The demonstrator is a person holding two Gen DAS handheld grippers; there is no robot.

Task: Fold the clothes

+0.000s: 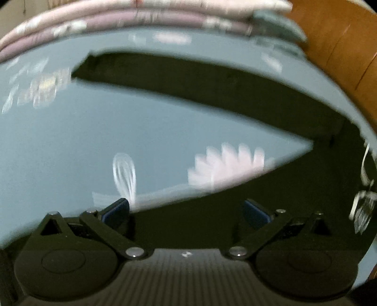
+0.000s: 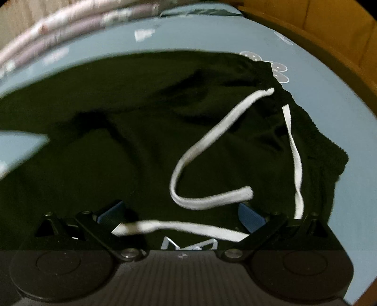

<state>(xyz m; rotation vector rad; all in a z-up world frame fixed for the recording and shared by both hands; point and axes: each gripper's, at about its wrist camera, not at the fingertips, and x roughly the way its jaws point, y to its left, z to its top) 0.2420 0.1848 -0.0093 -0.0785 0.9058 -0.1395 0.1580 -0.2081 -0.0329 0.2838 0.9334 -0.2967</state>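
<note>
A dark olive-black pair of fabric trousers or shorts (image 2: pixel 122 146) is lying spread on a pale blue bedsheet with a white printed pattern (image 2: pixel 313 98); its ribbed waistband (image 2: pixel 313 131) is sitting toward the right of the right wrist view, and a flat white drawstring cord (image 2: pixel 202 146) is looping loosely over the front, one end curling back close to the right-hand pad; a white printed logo is partly showing just under the camera. In the left wrist view the same dark garment (image 1: pixel 212 98) is appearing as two limbs parting in a V, with a wedge of sheet between them.

The right gripper (image 2: pixel 181 211) is hovering low over the cloth near the waistband, its jaws standing well apart and clamping nothing; the left gripper (image 1: pixel 186 211) is likewise gaping wide, empty, poised at the cloth's near edge where it is meeting the sheet. The left view is blurring heavily, so finer detail there is unreadable.

Beyond the garment, folded pinkish-mauve bedding (image 1: pixel 141 16) is lying along the far edge, and an orange-brown wooden panel (image 1: pixel 341 47) is rising to the right.

The likely risks, as I am judging them: the right jaws may be closing on the loose cord rather than the cloth, dragging it out; either gripper may be pinching the sheet along with the garment, rucking both.
</note>
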